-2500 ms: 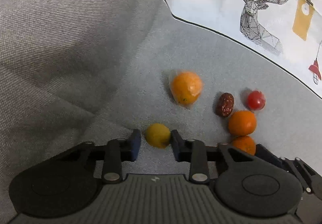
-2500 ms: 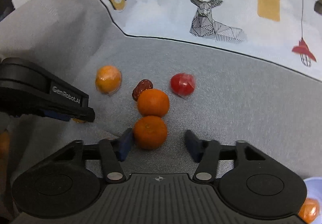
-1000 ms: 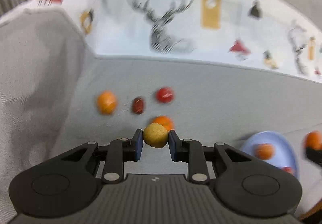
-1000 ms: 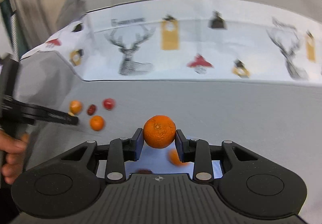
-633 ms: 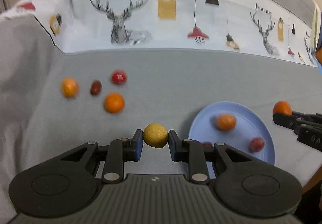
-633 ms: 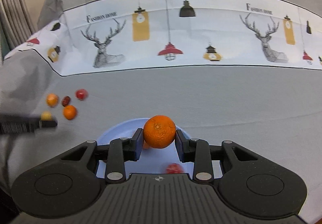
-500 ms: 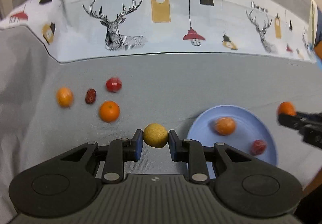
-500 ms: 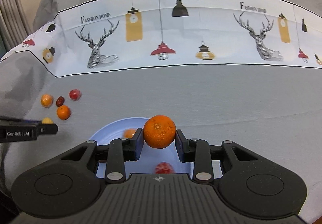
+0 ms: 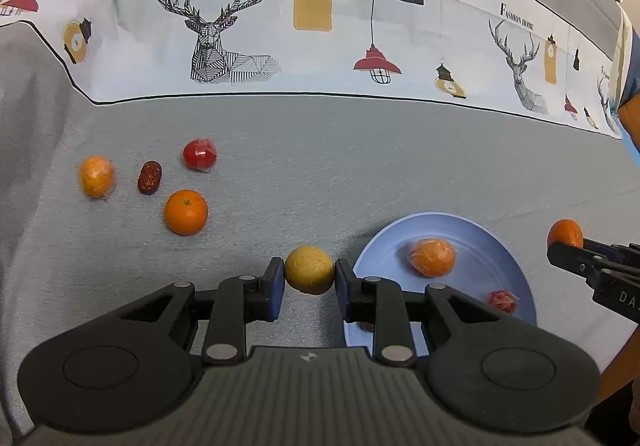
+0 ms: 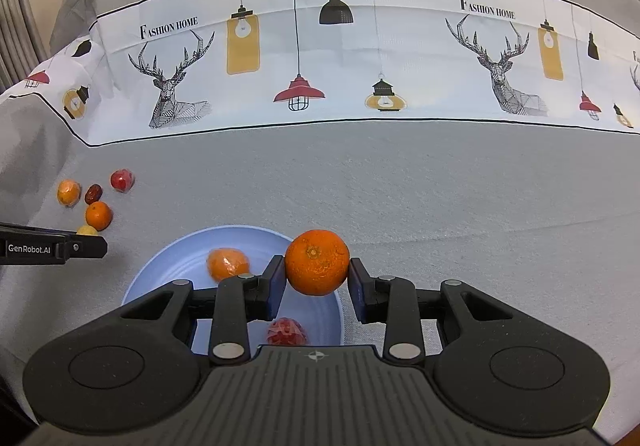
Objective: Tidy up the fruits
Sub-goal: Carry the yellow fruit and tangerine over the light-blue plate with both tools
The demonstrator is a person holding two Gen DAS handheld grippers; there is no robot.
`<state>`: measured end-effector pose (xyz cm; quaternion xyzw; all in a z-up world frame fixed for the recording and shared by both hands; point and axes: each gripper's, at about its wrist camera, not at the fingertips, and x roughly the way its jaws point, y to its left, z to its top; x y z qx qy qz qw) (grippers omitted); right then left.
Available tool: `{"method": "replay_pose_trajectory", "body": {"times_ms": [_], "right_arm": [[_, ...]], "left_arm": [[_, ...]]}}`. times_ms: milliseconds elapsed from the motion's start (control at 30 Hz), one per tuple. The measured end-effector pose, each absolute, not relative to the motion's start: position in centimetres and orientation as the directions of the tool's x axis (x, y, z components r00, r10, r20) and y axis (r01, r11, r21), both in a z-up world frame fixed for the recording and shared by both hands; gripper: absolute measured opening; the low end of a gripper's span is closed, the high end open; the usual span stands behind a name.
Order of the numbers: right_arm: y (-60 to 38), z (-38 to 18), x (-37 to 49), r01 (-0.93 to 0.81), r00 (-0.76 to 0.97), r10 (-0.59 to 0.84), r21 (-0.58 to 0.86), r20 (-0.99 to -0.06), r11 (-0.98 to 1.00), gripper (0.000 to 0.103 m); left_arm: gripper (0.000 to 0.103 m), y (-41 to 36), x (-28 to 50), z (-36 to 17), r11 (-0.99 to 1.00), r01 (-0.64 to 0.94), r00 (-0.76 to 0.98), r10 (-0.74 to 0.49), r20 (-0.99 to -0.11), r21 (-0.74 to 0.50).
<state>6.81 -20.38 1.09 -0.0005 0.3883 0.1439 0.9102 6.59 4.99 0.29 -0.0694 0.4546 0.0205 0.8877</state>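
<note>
My left gripper (image 9: 309, 278) is shut on a small yellow fruit (image 9: 309, 269), held above the grey cloth just left of the blue plate (image 9: 476, 230). My right gripper (image 10: 317, 280) is shut on an orange mandarin (image 10: 317, 262), held over the right part of the blue plate (image 10: 168, 262). The plate holds a wrapped orange fruit (image 10: 228, 264) and a wrapped red fruit (image 10: 287, 332). On the cloth to the left lie a mandarin (image 9: 186, 211), a dark red date (image 9: 150, 177), a wrapped red fruit (image 9: 200, 154) and a wrapped orange fruit (image 9: 96, 175).
A white patterned band with deer and lamps (image 9: 320, 25) runs across the far side of the grey tablecloth (image 9: 360, 149). The table's edge falls away at the lower right of the left wrist view (image 9: 616, 378). The left gripper's arm shows at the left of the right wrist view (image 10: 48, 248).
Both grippers picked their fruits from the left cluster and carried them right toward the plate. Over the last half second both views shifted slightly; the grips are unchanged.
</note>
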Motion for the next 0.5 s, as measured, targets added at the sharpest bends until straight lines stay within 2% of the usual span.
{"method": "replay_pose_trajectory", "body": {"times_ms": [333,500], "right_arm": [[-19.93,1.09,6.67,-0.269,0.656,0.266,0.11,-0.706,0.957,0.035],[-19.86,1.13,6.72,-0.273,0.655,0.265,0.106,-0.707,0.956,0.035]], "left_arm": [[0.029,5.66,6.52,0.34,0.983,-0.114,0.587,-0.051,-0.808,-0.145],[0.029,4.93,6.58,0.29,0.984,-0.074,0.585,-0.087,-0.806,-0.16]]}}
